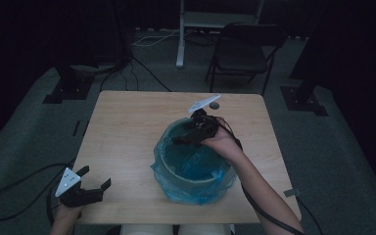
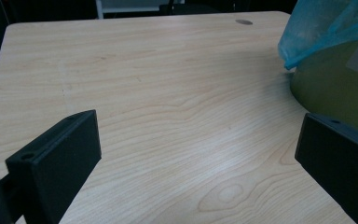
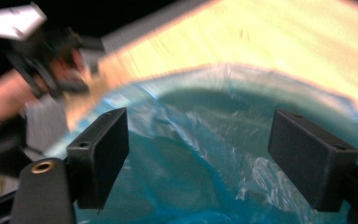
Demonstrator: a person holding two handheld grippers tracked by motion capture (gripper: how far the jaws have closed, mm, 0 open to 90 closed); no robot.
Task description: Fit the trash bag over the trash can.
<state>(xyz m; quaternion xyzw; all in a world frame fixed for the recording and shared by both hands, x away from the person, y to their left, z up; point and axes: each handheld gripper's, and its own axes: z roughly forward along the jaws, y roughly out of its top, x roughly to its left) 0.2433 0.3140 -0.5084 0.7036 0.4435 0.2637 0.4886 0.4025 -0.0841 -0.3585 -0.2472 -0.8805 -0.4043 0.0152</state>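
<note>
A round bin [image 1: 194, 166] lined with a blue plastic bag [image 1: 176, 188] stands on the wooden table [image 1: 127, 132], right of centre. My right gripper [image 1: 188, 136] hovers over the bin's far rim, jaws open and pointing down into the bag [image 3: 200, 172] with nothing between them. My left gripper [image 1: 94, 178] rests at the table's front left corner, open and empty, facing the bare tabletop [image 2: 168, 93]. The bin's greenish wall [image 2: 335, 88] and the bag's overhang [image 2: 321, 28] show at the right of the left gripper view.
A dark round spot [image 1: 215, 105] marks the table's far edge. A folding chair [image 1: 242, 51] and a white stand [image 1: 181, 34] stand behind the table. Cables [image 1: 19, 196] trail over the grey carpet on the left.
</note>
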